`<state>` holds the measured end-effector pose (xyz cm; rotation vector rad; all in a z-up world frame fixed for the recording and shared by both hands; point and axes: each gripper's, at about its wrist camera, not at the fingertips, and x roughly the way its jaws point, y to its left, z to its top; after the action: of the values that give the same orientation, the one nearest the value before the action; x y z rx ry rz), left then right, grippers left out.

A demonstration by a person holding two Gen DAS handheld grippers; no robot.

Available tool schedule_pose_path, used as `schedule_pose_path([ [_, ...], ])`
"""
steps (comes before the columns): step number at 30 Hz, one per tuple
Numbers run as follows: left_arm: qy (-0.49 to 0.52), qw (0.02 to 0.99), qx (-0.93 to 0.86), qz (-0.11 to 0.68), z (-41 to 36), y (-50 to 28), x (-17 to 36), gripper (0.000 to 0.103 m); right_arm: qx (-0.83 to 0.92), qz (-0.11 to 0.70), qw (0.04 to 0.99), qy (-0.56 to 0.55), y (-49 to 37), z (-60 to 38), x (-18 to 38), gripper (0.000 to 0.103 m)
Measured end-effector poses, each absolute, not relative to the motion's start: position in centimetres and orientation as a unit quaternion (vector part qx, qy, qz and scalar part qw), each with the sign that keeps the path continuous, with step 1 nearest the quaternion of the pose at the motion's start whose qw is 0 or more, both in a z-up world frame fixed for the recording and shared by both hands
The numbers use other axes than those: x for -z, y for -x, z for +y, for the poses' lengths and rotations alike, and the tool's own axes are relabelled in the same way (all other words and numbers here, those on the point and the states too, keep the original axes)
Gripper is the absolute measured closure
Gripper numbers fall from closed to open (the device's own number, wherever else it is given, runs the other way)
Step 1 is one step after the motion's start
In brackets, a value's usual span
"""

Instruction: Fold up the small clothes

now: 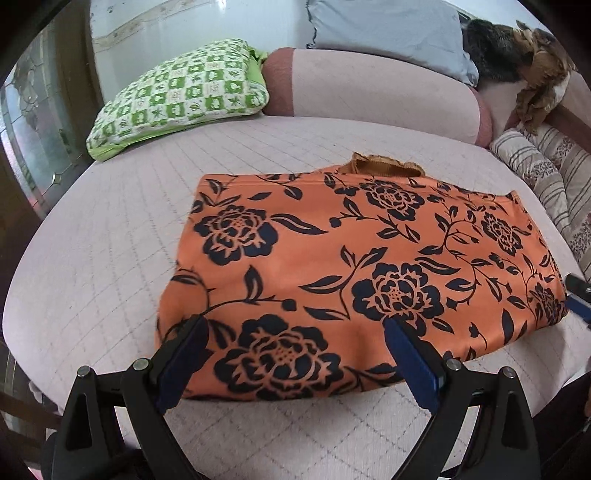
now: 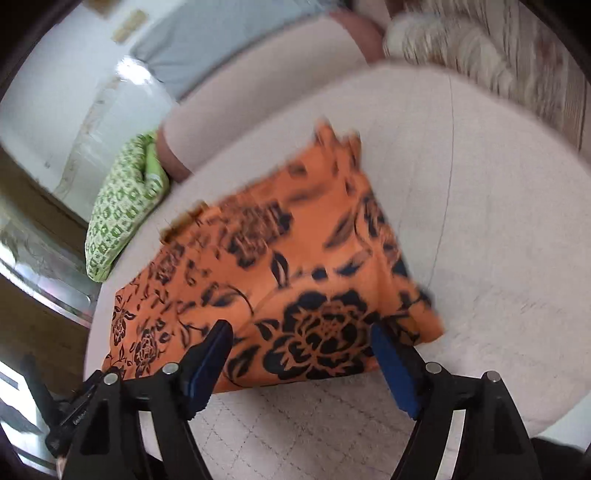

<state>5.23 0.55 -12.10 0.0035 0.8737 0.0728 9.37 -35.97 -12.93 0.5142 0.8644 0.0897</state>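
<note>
Pale pink quilted bed cover [image 1: 110, 229]. Green-and-white patterned pillow [image 1: 177, 96], far left. Pink bolster [image 1: 369, 92], far centre. Light blue pillow [image 1: 391, 33] behind. Striped floral cushion [image 1: 546, 173], right.

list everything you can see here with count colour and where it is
garment: one, orange with dark floral print, lying folded flat mid-bed
bed cover: one, pale pink quilted, under the garment
pillow: one, green and white patterned, far left on the bed
bolster: one, pale pink with darker ends, along the far edge
cushion: one, light blue, behind the bolster
striped bedding: one, beige and brown, far right
furry item: one, dark and tan, top right, unclear what it is
left gripper: one, black with blue pads, open over the garment's near edge
right gripper: one, black with blue pads, open over the garment
</note>
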Motion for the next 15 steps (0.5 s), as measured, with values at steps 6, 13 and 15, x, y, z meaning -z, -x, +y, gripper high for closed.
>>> schedule_pose_path([
  [6, 0.0, 0.904, -0.041, 0.426, 1.0, -4.3, 11.7, 0.006, -0.027, 0.412, 0.877, -0.247, -8.4, -37.0, 13.5, 0.023],
  [13, 0.182, 0.9, -0.097, 0.383, 9.0, -0.8, 10.8, 0.007, -0.023, 0.365, 0.9, -0.24, -7.6, -36.7, 12.0, 0.023],
  [15, 0.206, 0.887, -0.098, 0.402, 10.6, -1.2, 12.1, 0.01, -0.032, 0.365, 0.901, -0.232, -7.7, -36.3, 11.8, 0.023],
])
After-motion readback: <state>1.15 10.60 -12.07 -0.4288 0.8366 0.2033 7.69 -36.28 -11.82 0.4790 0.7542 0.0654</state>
